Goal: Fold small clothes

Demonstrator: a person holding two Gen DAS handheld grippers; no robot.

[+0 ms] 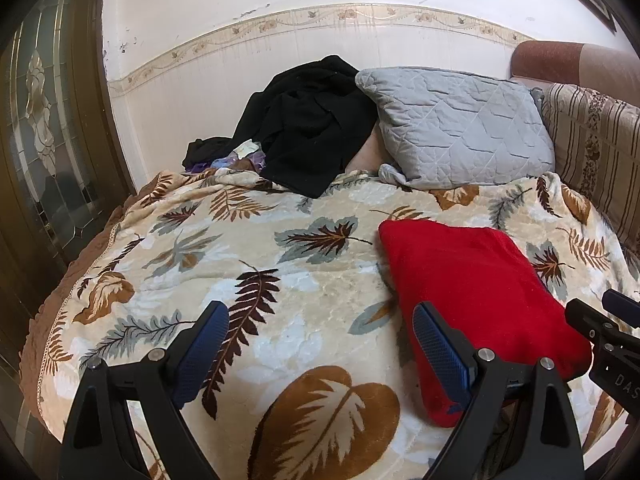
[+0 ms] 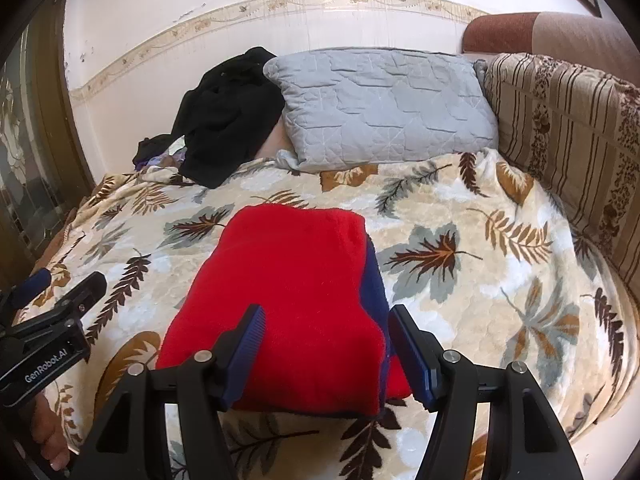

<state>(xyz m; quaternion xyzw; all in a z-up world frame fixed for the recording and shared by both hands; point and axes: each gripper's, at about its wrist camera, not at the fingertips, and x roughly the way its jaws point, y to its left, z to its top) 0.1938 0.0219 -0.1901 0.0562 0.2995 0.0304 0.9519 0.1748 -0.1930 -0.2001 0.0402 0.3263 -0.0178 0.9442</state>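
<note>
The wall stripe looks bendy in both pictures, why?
Fisheye lens: in the left wrist view the floral wall border arches; in the right wrist view it bows too. Dark corners are the lens rim. The folded red fleece garment stays sharp.

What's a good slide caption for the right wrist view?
Open right gripper over folded red garment on leaf-print blanket.

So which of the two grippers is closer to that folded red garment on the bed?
Right. The right gripper hangs open directly over the red garment's near end. The left gripper is open over the leaf-print blanket, with only one finger at the garment's left edge.
</note>
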